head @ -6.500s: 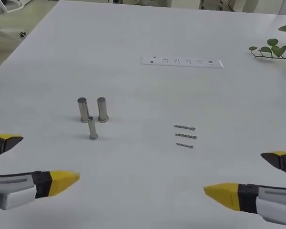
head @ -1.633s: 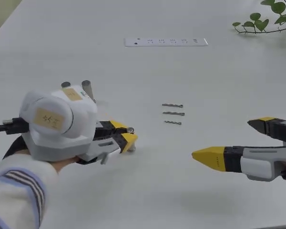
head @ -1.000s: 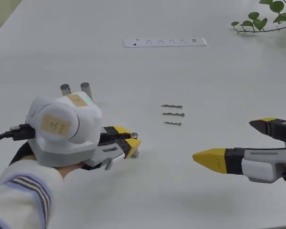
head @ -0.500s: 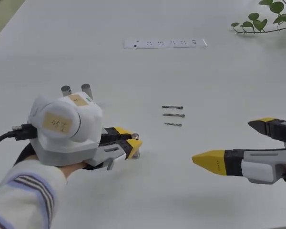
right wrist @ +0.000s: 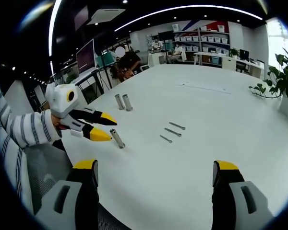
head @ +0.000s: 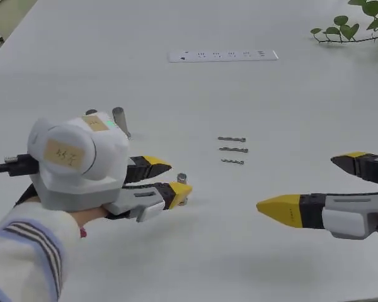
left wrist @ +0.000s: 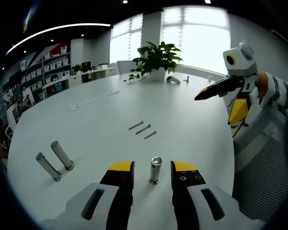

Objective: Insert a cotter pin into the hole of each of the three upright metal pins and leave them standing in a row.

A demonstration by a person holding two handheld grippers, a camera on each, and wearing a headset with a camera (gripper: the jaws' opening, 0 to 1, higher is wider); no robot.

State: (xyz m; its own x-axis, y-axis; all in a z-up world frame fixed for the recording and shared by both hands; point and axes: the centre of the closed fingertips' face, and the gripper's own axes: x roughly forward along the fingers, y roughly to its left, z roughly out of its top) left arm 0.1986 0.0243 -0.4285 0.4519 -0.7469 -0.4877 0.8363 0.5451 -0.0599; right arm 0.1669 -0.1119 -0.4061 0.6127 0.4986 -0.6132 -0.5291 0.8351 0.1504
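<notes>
One metal pin (head: 182, 180) stands upright on the white table between the open jaws of my left gripper (head: 175, 177); nothing touches it. The left gripper view shows this pin (left wrist: 155, 170) centred in the gap of the left gripper (left wrist: 152, 166). Two more pins (left wrist: 62, 155) (left wrist: 48, 166) stand further left; in the head view one pin (head: 121, 121) is visible behind the gripper body. Three cotter pins (head: 232, 139) (head: 234, 150) (head: 232, 162) lie in a column mid-table. My right gripper (head: 305, 184) hovers open at the right, holding nothing, with the cotter pins (right wrist: 172, 132) ahead of it.
A white power strip (head: 223, 56) lies at the far side of the table. A potted plant (head: 359, 25) sits at the far right corner. The table's near edge runs just below the right gripper.
The left gripper, shut on the pin half a second ago, has opened its jaws and let go of it. The pin now stands right of the other two. The right gripper has stayed put.
</notes>
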